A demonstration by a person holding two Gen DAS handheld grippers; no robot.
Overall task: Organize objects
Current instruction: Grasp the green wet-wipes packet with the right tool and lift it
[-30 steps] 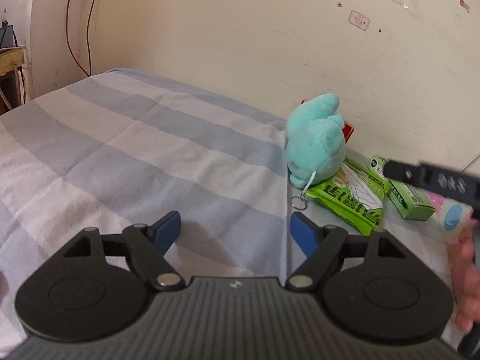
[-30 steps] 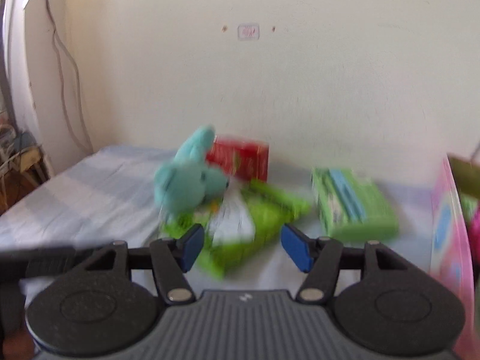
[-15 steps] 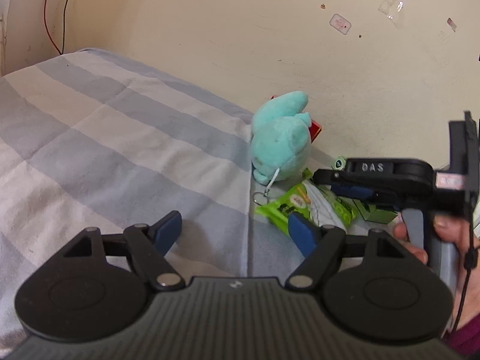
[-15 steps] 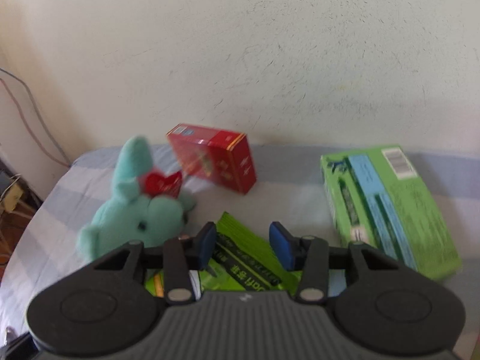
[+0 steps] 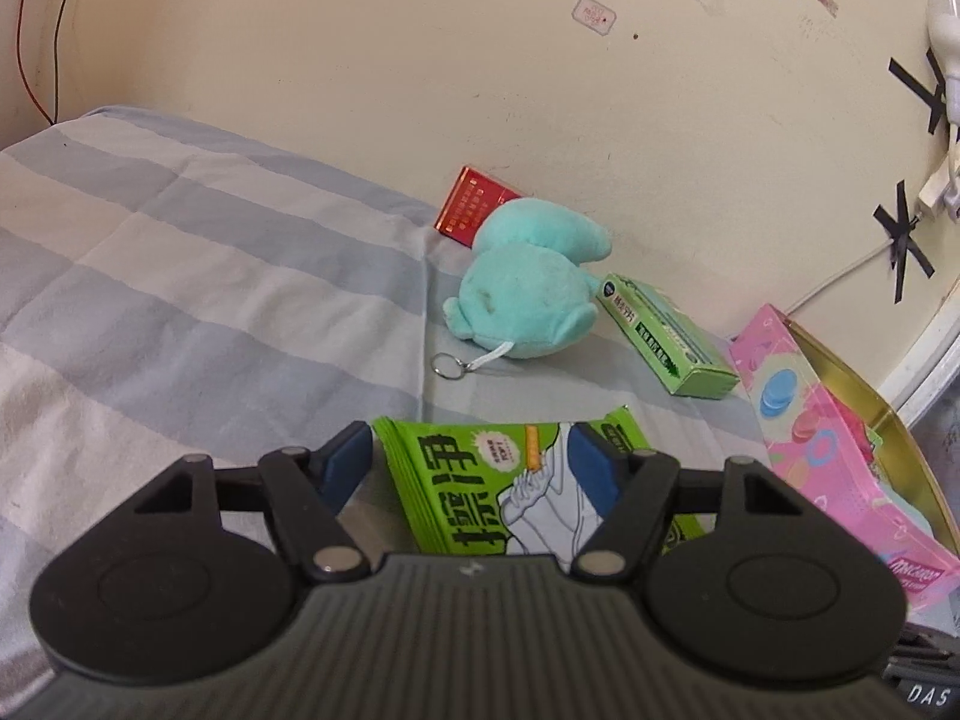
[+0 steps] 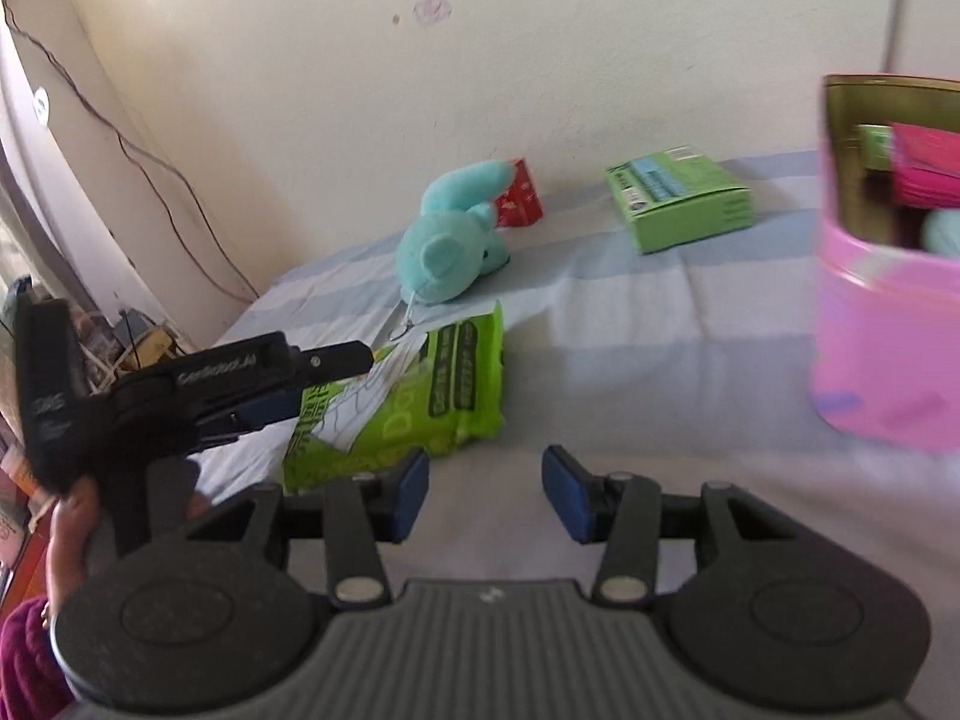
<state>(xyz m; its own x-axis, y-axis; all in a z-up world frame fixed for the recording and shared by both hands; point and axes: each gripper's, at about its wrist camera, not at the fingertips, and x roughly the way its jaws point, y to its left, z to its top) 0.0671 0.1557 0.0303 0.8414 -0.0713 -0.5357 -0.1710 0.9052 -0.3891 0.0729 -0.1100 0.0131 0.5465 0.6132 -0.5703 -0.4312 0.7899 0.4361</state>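
A green snack packet point(image 5: 480, 480) lies on the striped bed sheet point(image 5: 180, 300). My left gripper point(image 5: 470, 465) straddles it with the jaws closing. The left pad is at the packet's edge and the right pad is over its printed face, with no firm squeeze showing. In the right wrist view the same packet point(image 6: 420, 390) lies under the left gripper point(image 6: 330, 384), which a hand holds. My right gripper point(image 6: 486, 489) hovers over bare sheet to the packet's right, with the jaws opening and nothing between them.
A teal plush toy point(image 5: 522, 306) with a keyring lies by the wall, with a red box point(image 5: 474, 207) behind it. A green box point(image 5: 666, 330) is to its right. A pink tin point(image 6: 888, 348) with items inside stands at the right. Cables hang on the wall.
The right gripper pulled back from the packet towards the right and is now clear of it. The packet lies nearer, apart from the plush. The left gripper swung onto it and its jaws narrowed.
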